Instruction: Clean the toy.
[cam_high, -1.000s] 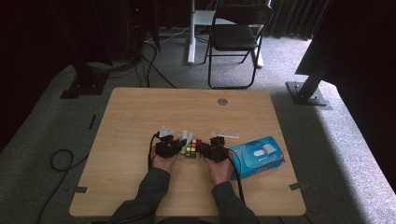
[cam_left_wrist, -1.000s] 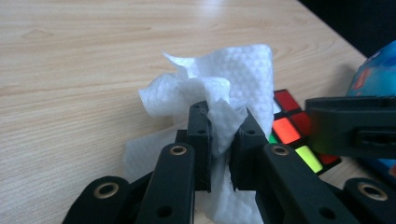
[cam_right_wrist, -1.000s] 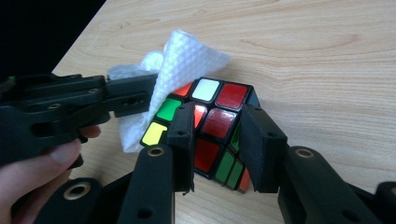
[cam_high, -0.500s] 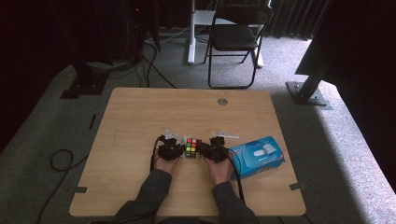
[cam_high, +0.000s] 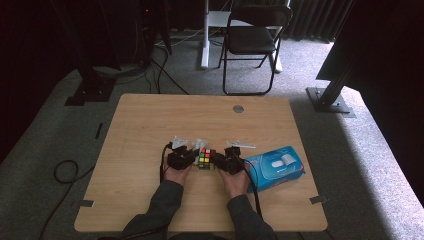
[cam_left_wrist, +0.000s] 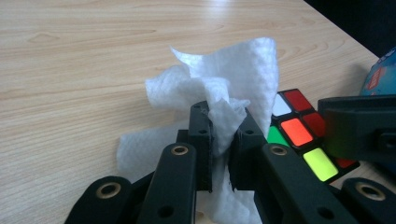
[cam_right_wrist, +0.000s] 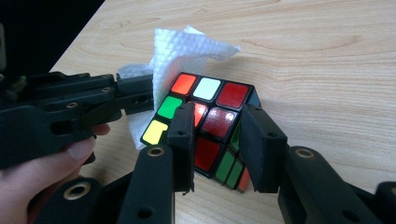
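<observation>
While the person sits with both forearms on the wooden bench (cam_high: 150, 130), the two claws meet over a Rubik's cube (cam_high: 206, 158) near the front middle of the top. The left claw (cam_left_wrist: 223, 140) is pinched on a crumpled white wet wipe (cam_left_wrist: 233, 74); its jaws stand close together with a fold of the wipe squeezed between them, and the rest of the sheet rises above the tips and spills down onto the wood beneath. In the right gripper view the wipe lies against the cube's left side, by the green and yellow stickers. The right claw (cam_right_wrist: 217, 135) grips the cube itself, one jaw on each side of a corner, with red, white and orange stickers facing up between and beyond the tips. The cube sits tilted in that grip, its lower edge close to the bench; whether it touches the wood I cannot tell. From the high view the left hand (cam_high: 176, 172) and right hand (cam_high: 235, 177) flank the cube closely. Just right of the right hand lies a blue pack of wet wipes (cam_high: 275, 167) with a white flip lid, flat on the bench.
</observation>
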